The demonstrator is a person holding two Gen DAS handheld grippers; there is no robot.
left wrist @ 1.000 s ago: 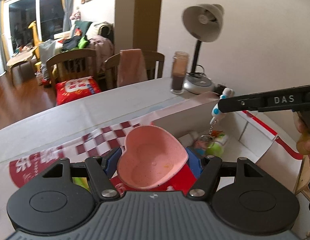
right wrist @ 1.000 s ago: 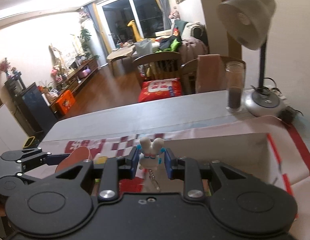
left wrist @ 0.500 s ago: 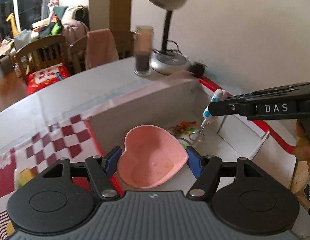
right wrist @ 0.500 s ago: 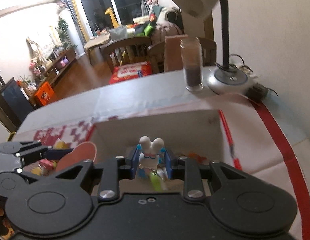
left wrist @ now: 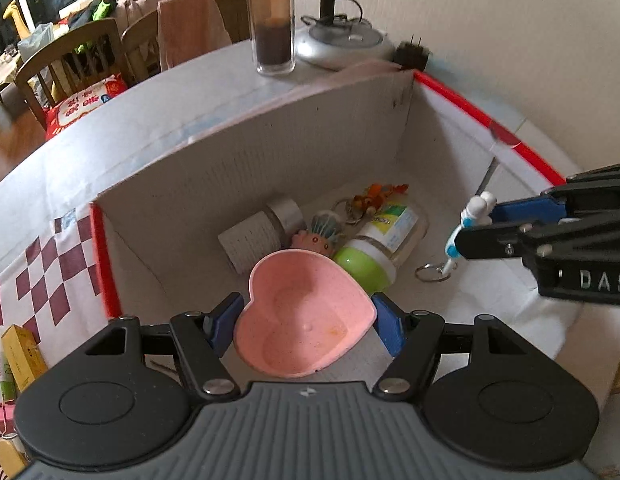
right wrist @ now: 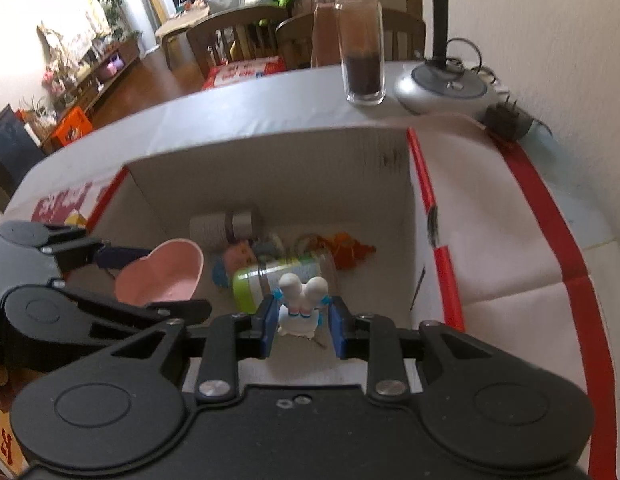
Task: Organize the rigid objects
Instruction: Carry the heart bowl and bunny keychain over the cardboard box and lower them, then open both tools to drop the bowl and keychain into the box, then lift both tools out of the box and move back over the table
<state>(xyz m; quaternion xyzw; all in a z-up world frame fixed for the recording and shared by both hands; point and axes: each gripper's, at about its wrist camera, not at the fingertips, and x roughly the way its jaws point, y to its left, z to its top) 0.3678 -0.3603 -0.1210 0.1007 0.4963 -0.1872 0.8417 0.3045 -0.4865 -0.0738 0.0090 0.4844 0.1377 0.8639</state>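
The left gripper (left wrist: 306, 318) clamps one pink heart bowl (left wrist: 304, 314) over the box (left wrist: 238, 176); the right gripper (right wrist: 302, 326) clamps one white keychain figure (right wrist: 300, 304). Below, two bottles (left wrist: 374, 248) partly hide small, blurred trinkets.

Left wrist view: the open box (left wrist: 270, 168) is looked down into steeply, from close above.
Right wrist view: likewise, from the other side.
Shared: the box interior, jar (left wrist: 272, 16), lamp base (right wrist: 446, 90).

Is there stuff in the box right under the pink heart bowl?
Partly. The heart bowl hangs over the box floor; a green-capped bottle and a white jar lie just beyond, with bare floor nearer.
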